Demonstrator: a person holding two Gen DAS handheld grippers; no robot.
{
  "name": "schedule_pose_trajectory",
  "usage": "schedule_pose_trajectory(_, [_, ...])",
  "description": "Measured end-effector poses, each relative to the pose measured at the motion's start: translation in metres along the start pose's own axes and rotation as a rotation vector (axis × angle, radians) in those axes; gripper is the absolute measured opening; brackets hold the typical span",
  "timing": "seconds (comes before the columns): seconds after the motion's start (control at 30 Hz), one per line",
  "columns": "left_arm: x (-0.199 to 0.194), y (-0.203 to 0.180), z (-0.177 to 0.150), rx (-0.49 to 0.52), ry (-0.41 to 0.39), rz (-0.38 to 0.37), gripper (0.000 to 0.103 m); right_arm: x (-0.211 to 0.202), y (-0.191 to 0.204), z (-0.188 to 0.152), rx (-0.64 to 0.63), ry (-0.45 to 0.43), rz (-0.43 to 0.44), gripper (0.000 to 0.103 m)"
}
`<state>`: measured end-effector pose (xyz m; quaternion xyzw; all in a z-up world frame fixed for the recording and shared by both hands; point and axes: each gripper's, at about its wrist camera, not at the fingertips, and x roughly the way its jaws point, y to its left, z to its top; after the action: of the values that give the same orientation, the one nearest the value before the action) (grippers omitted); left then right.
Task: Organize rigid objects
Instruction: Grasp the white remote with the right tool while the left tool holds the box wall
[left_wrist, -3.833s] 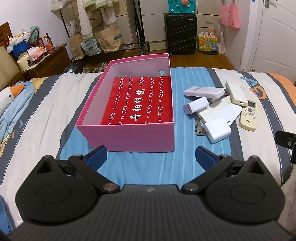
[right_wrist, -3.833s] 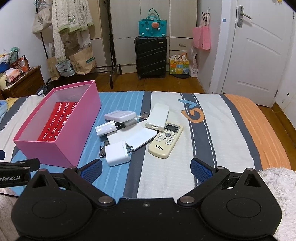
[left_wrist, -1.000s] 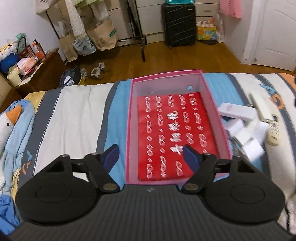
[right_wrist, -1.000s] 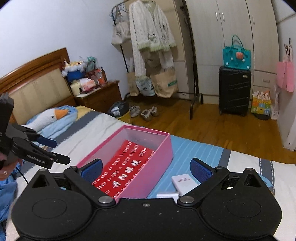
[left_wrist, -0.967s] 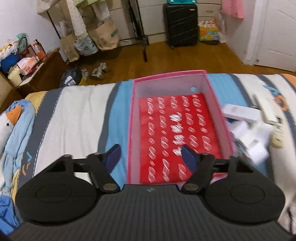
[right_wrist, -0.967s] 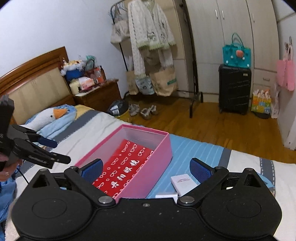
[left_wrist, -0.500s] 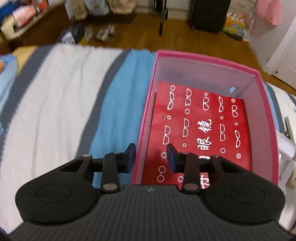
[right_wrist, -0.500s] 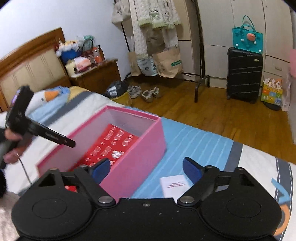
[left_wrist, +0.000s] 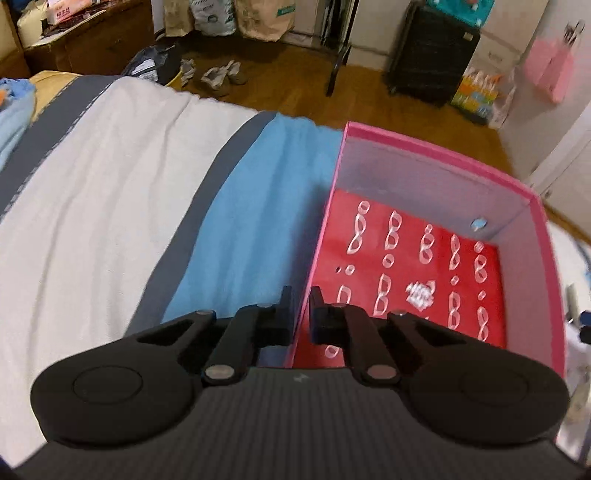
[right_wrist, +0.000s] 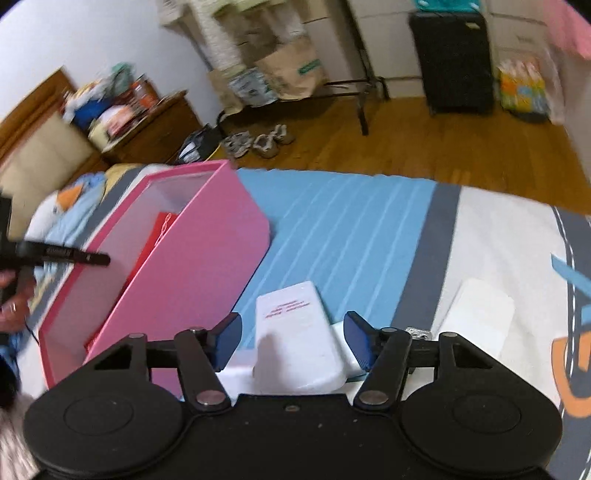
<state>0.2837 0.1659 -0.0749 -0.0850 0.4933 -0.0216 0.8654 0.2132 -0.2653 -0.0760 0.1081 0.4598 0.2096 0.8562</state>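
Observation:
A pink open box (left_wrist: 439, 173) with a red patterned sheet (left_wrist: 424, 266) on its bottom lies on the striped bed. My left gripper (left_wrist: 300, 302) is shut on the box's left wall, one finger outside and one inside. The box also shows in the right wrist view (right_wrist: 192, 266), with the left gripper (right_wrist: 70, 254) at its far wall. My right gripper (right_wrist: 291, 332) is open, its fingers on either side of a white flat device (right_wrist: 295, 325) lying beside the box. Another white device (right_wrist: 480, 314) lies to the right.
The bed's far edge drops to a wooden floor (right_wrist: 424, 136) with shoes (right_wrist: 258, 142), a black suitcase (right_wrist: 450, 59) and paper bags. A nightstand (right_wrist: 147, 129) and a plush duck (right_wrist: 55, 210) are at the left.
My left gripper has closed on the box's left wall. My right gripper has come down over the white device and narrowed a little. The box has tilted or shifted slightly.

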Motion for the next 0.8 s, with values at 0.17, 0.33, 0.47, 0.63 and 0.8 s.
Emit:
schedule_pose_trajectory(0.17, [0.000,0.008,0.002,-0.023,-0.031,-0.073,0.006,0.013,-0.017,-0.005,0.111,0.040,0.024,0.066])
schedule_pose_trajectory(0.33, [0.006,0.008,0.007,-0.008,-0.043,-0.099,0.006,0.026,-0.033,-0.018,0.246,0.086,0.036,0.075])
schedule_pose_trajectory(0.47, [0.009,0.001,0.008,0.032,-0.066,-0.129,0.006,0.028,-0.038,-0.025,0.291,0.090,0.082,0.076])
schedule_pose_trajectory(0.63, [0.011,0.006,0.004,0.008,0.006,-0.106,0.007,0.019,-0.033,-0.029,0.244,0.053,0.075,0.038])
schedule_pose_trajectory(0.8, [0.005,0.006,-0.010,0.027,0.022,-0.051,0.009,0.002,-0.023,-0.022,0.215,0.009,0.090,0.024])
